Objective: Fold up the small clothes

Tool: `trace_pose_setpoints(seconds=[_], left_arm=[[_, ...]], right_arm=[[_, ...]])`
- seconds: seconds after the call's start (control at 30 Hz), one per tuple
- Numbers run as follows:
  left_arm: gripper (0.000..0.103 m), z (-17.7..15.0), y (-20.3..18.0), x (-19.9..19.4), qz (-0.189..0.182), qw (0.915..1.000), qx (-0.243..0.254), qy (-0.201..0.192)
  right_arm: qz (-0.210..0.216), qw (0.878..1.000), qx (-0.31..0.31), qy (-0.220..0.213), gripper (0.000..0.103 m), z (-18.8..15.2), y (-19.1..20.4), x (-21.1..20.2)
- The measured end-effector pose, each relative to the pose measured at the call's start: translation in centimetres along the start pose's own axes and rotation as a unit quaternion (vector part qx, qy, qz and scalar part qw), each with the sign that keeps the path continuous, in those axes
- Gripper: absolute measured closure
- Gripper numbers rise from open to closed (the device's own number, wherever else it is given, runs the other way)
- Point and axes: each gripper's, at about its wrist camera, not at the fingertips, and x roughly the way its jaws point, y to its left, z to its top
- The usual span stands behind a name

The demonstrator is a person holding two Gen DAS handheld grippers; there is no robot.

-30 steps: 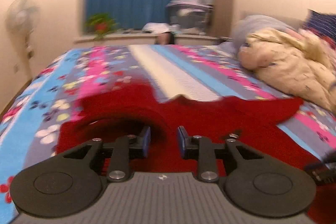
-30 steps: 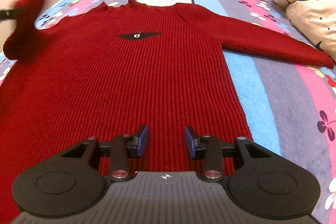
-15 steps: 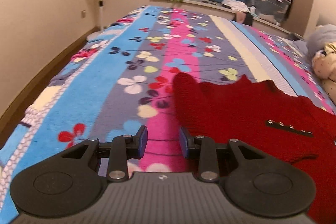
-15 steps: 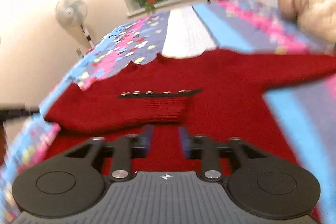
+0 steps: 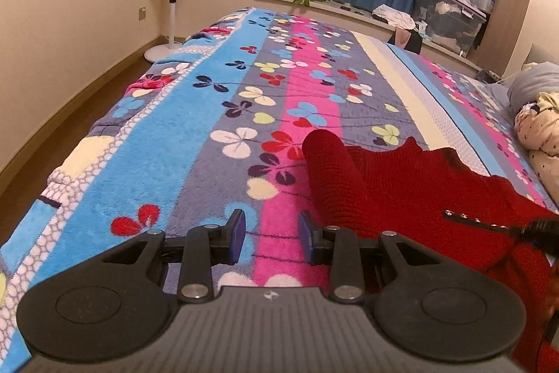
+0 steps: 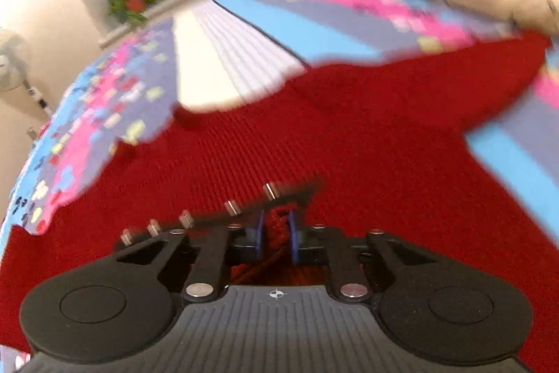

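**Right gripper now pinching the sweater**

The red ribbed knit sweater (image 6: 349, 135), one sleeve folded across, is lying on the floral striped bedspread (image 5: 195, 114). The right gripper (image 6: 275, 238), empty half a second ago, is now pinching knit beside the studded black patch (image 6: 244, 205). The left gripper (image 5: 269, 235) is hovering with fingers spread, sweater to their right.

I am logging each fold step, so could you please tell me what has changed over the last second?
The left sleeve, lifted a second ago, now lies folded across the red sweater. The left gripper has swung aside and hangs open over the bedspread. The right gripper, open and above the hem before, has moved up the chest and closed on knit by the studded black trim. The sweater body stays flat, right sleeve outstretched.
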Motion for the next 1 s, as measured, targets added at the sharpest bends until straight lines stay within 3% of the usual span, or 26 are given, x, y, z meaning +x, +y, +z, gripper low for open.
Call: trace_pose_setpoints(seconds=[0.1, 0.17, 0.2, 0.3, 0.33, 0.4, 0.5, 0.57, 0.67, 0.7, 0.73, 0.83, 0.9, 1.0], left_arm=[[0.066, 0.0, -0.1, 0.1, -0.007, 1.0000, -0.002, 0.003], [0.066, -0.1, -0.6, 0.2, -0.013, 0.9999, 0.006, 0.006], [0.066, -0.2, -0.8, 0.3, -0.016, 0.9998, 0.012, 0.006], [0.066, -0.7, -1.6, 0.9, -0.027, 0.9993, 0.023, 0.014], [0.066, -0.8, -1.9, 1.1, -0.031, 0.9990, 0.025, 0.019], [0.066, -1.3, -2.5, 1.4, -0.041, 0.9983, 0.030, 0.030], [0.066, -2.3, -3.7, 2.0, -0.070, 0.9954, 0.047, 0.045], [0.066, -3.3, -4.6, 2.9, -0.091, 0.9922, 0.062, 0.058], [0.066, -5.7, -6.0, 5.1, -0.075, 0.9879, 0.104, 0.087], [0.061, -6.6, -6.4, 5.8, -0.064, 0.9857, 0.124, 0.095], [0.061, -7.2, -6.8, 6.1, -0.057, 0.9843, 0.140, 0.091], [0.061, -7.2, -7.8, 4.9, -0.037, 0.9835, 0.162, 0.072], [0.061, -7.0, -8.2, 3.1, -0.040, 0.9847, 0.161, 0.052], [0.060, -7.0, -9.3, -0.5, -0.038, 0.9845, 0.171, 0.013]], right_arm=[[0.035, 0.993, -0.024, -0.112, 0.091, 4.9, -0.2, -3.1], [0.013, 0.987, -0.017, -0.157, 0.091, 6.8, -1.9, -4.0], [-0.012, 0.989, -0.017, -0.145, 0.091, 7.3, -2.7, -3.2], [-0.050, 0.999, -0.004, 0.007, 0.089, 7.1, -6.6, 2.1], [-0.077, 0.997, -0.005, 0.032, 0.089, 6.5, -7.9, 2.9], [-0.112, 0.993, -0.008, 0.026, 0.089, 5.7, -9.5, 2.9], [-0.084, 0.995, 0.006, 0.045, 0.086, 4.5, -12.1, 1.5], [-0.055, 0.997, -0.019, 0.051, 0.081, 3.5, -12.7, -0.2], [-0.012, 0.994, -0.076, 0.072, 0.064, 1.5, -13.6, -3.2], [0.003, 0.992, -0.094, 0.089, 0.055, 0.6, -13.6, -3.8], [0.015, 0.988, -0.109, 0.111, 0.050, -0.3, -13.9, -4.4], [0.024, 0.972, -0.163, 0.168, 0.050, -3.4, -14.4, -6.1], [0.021, 0.969, -0.188, 0.157, 0.050, -4.4, -15.0, -7.5], [0.034, 0.973, -0.178, 0.145, 0.050, -5.5, -16.4, -8.9]])
